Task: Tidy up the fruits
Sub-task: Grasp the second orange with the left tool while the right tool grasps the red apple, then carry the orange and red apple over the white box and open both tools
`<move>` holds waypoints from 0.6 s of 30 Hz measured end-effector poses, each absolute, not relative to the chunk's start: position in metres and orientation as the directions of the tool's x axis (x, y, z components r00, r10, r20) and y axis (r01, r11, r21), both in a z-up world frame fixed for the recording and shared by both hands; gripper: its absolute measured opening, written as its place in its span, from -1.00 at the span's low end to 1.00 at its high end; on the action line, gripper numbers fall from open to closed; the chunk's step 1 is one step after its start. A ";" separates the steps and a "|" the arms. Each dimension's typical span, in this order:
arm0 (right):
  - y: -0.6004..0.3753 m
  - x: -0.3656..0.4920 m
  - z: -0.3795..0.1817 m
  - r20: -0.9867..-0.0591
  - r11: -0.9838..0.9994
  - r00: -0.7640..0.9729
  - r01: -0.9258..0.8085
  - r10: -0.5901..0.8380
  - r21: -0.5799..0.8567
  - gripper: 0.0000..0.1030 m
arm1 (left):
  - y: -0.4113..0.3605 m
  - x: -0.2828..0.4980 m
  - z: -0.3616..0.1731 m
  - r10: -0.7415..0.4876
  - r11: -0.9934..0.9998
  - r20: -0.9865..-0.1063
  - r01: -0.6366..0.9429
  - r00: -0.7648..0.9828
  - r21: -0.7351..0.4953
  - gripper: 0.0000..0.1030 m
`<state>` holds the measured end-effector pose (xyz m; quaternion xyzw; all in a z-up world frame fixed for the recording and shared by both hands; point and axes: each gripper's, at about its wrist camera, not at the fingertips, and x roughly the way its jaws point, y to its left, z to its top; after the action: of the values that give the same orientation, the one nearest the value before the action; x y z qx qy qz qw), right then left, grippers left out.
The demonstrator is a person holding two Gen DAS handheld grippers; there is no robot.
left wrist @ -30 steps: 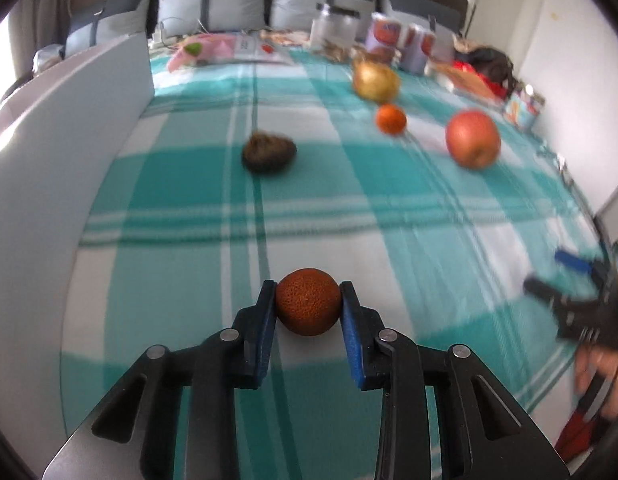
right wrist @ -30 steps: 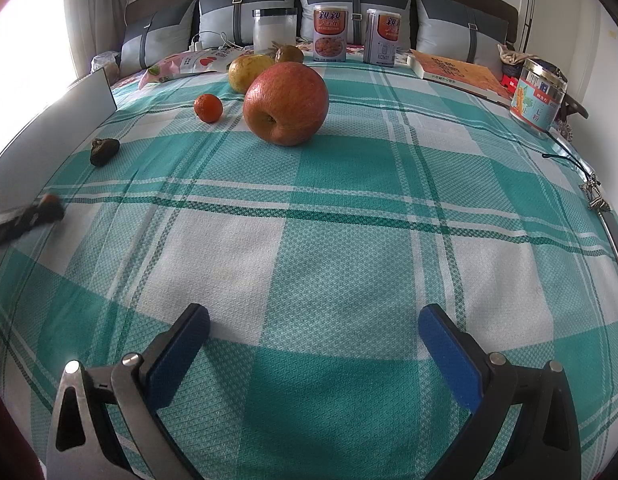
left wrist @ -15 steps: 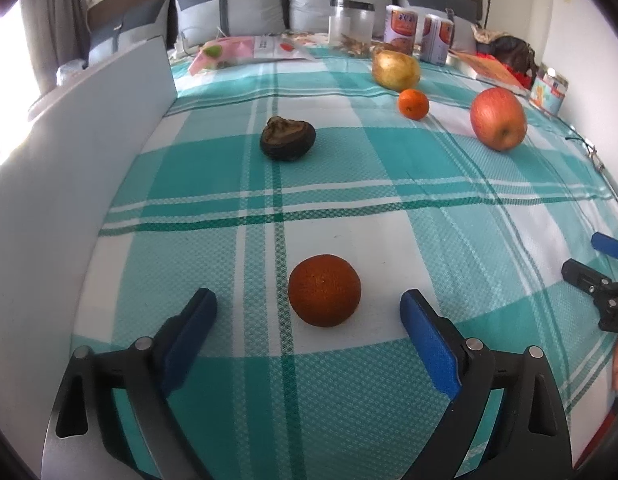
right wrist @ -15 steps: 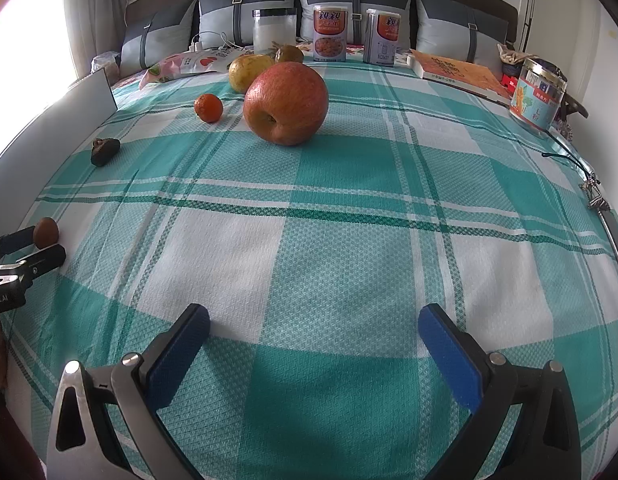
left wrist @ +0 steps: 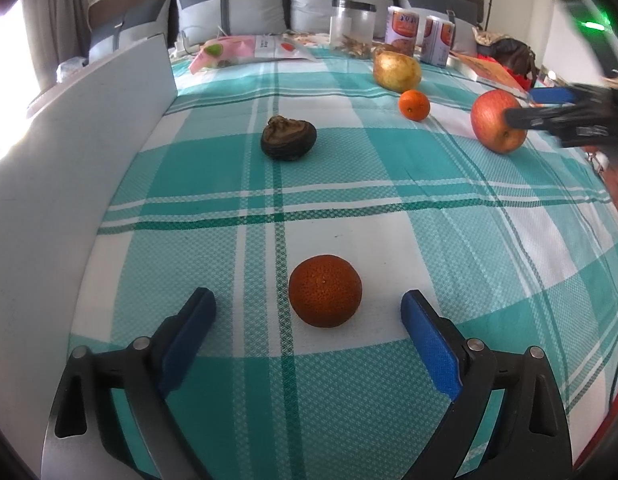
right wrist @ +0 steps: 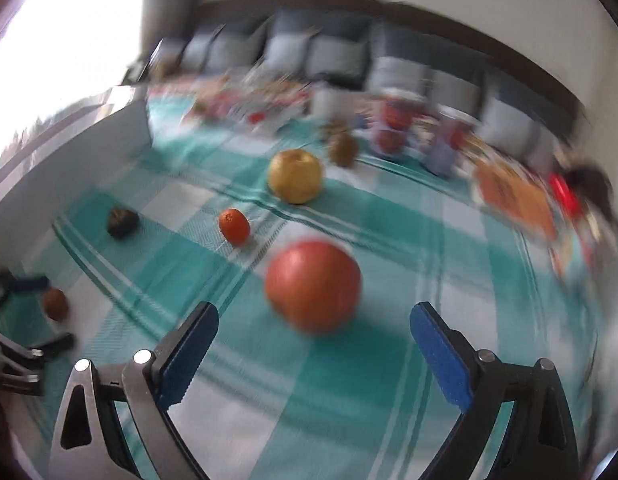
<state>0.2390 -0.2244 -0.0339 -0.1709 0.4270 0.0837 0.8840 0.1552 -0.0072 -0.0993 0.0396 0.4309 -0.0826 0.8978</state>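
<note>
A dark orange tangerine (left wrist: 325,296) lies on the teal plaid cloth (left wrist: 389,168) just ahead of my left gripper (left wrist: 309,308), which is open and empty. A dark wrinkled fruit (left wrist: 288,142), a small orange (left wrist: 414,105), a yellow pear (left wrist: 397,71) and a red apple (left wrist: 496,121) lie farther off. My right gripper (right wrist: 314,322) is open, with the red apple (right wrist: 313,285) just beyond its fingertips; this view is motion-blurred. The right gripper also shows in the left wrist view (left wrist: 549,114) beside the apple.
A white board (left wrist: 61,184) stands along the left side. A glass jar (left wrist: 352,26), two cans (left wrist: 420,34), snack packets (left wrist: 249,48), a book (left wrist: 489,72) and grey pillows (left wrist: 309,0) line the back.
My left gripper let go of the tangerine, opened wide and drew back a little. My right gripper moved quickly forward and left up to the red apple, still open.
</note>
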 end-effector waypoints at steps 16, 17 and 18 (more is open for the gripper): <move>-0.307 0.194 -0.095 -0.770 0.762 0.284 0.165 0.572 0.627 0.36 | -0.007 0.155 -0.099 -0.114 0.983 -0.780 0.183 0.615 0.000 0.85; -0.306 0.188 -0.095 -0.766 0.768 0.303 0.141 0.567 0.625 0.37 | -0.006 0.155 -0.100 -0.114 0.983 -0.780 0.183 0.615 0.000 0.85; -0.304 0.184 -0.094 -0.767 0.780 0.322 0.119 0.556 0.615 0.37 | -0.007 0.156 -0.100 -0.112 0.983 -0.780 0.182 0.615 0.002 0.85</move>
<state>0.1844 -0.3044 -0.0936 0.2988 0.5642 0.1446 0.7560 0.1555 -0.0066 -0.1001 0.0406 0.4309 -0.0821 0.8977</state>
